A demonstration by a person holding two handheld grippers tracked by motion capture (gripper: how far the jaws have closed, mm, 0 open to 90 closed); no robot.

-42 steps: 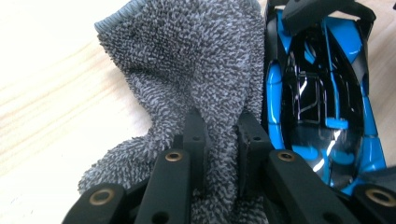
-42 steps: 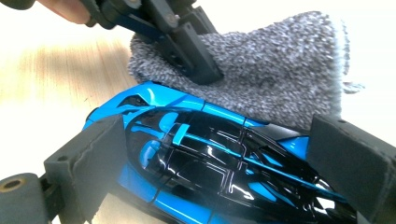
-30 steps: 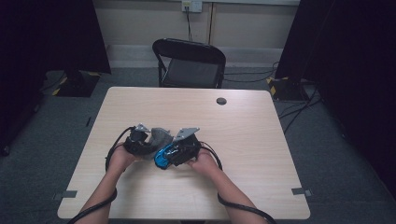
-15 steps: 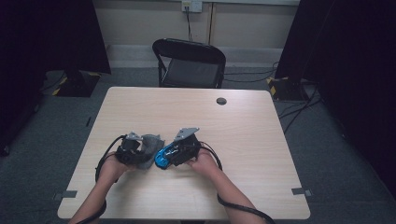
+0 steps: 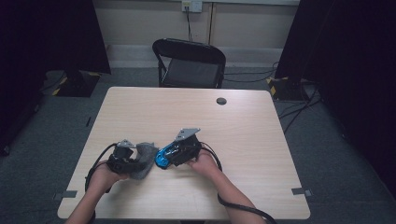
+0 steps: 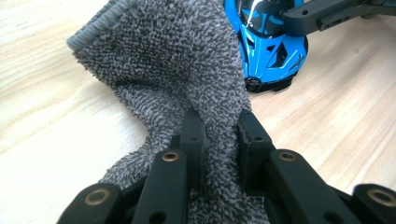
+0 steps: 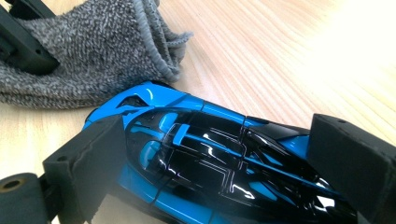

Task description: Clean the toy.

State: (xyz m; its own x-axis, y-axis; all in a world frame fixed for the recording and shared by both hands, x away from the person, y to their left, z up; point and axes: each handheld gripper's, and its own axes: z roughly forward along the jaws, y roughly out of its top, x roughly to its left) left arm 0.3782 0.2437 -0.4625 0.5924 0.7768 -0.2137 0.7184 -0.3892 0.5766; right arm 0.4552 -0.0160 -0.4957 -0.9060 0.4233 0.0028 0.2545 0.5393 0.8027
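Observation:
A blue and black toy car [image 7: 196, 154] lies across the jaws of my right gripper [image 7: 219, 161], which is shut on its sides. In the high view the car [image 5: 161, 158] sits low over the table's front middle, with the right gripper [image 5: 172, 154] just behind it. My left gripper [image 6: 219, 130] is shut on a bunched grey towel [image 6: 187, 60], and the car's nose [image 6: 268, 51] is just beyond the cloth. From above, the left gripper [image 5: 135, 162] holds the towel [image 5: 145, 156] directly left of the car. The towel's hemmed edge [image 7: 154, 42] lies close beside the car's front.
The light wooden table [image 5: 243, 140] has a small dark round cap [image 5: 221, 101] near its far edge. A black folding chair [image 5: 190, 63] stands behind the table. Cables trail from both grippers toward the front edge.
My left gripper has drawn the towel left and toward the person, off the car's top to its nose. The right gripper and car have barely moved.

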